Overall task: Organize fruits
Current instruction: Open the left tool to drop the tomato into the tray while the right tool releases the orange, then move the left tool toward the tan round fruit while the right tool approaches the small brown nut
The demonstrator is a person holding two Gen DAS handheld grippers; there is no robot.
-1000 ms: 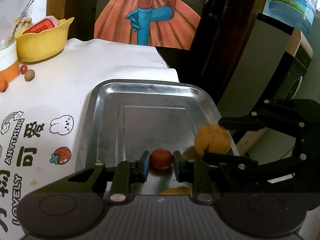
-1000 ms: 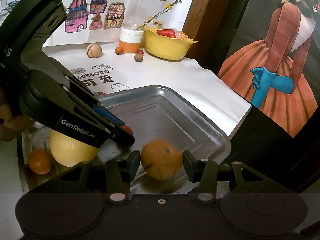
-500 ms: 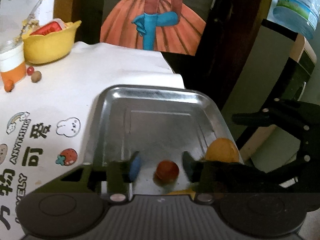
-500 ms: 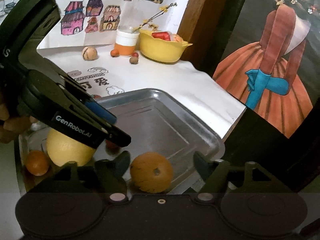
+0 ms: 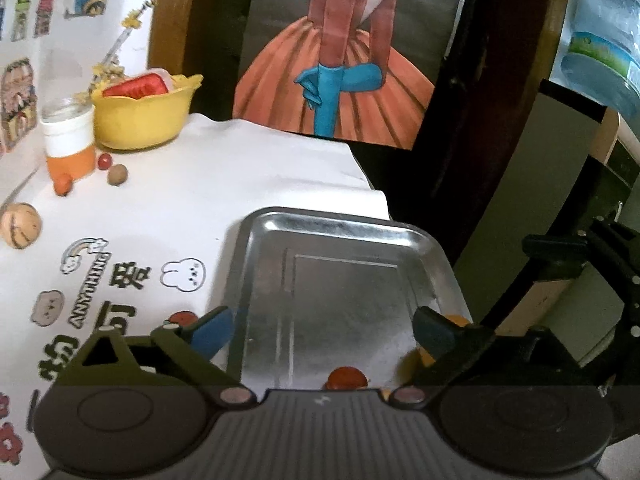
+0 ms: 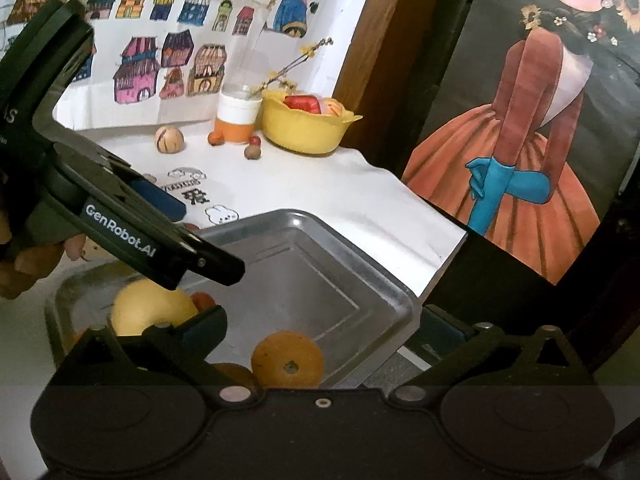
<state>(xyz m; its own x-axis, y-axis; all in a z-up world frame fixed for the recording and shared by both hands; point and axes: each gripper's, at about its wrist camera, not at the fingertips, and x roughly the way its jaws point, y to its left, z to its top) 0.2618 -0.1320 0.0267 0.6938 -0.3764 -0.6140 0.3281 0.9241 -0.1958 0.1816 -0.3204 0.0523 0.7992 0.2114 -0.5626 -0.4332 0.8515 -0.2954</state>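
Left wrist view: the left gripper (image 5: 322, 330) is spread wide with nothing in it, hanging over the near end of the metal tray (image 5: 340, 224). A small red tomato (image 5: 347, 378) sits right under it, basically centered between the fingers. An orange (image 5: 454, 322) peeks out behind the right finger.

Right wrist view: the right gripper (image 6: 332, 326) is wide open too, empty. The orange (image 6: 288, 360) lies on the tray floor just below and between its fingers, stem dimple facing the camera, so the right one's closer to it. Only this view shows the big yellow fruit (image 6: 152, 306) in the tray, and the loose fruit near the yellow bowl (image 6: 308, 128) looks like what's left to collect.
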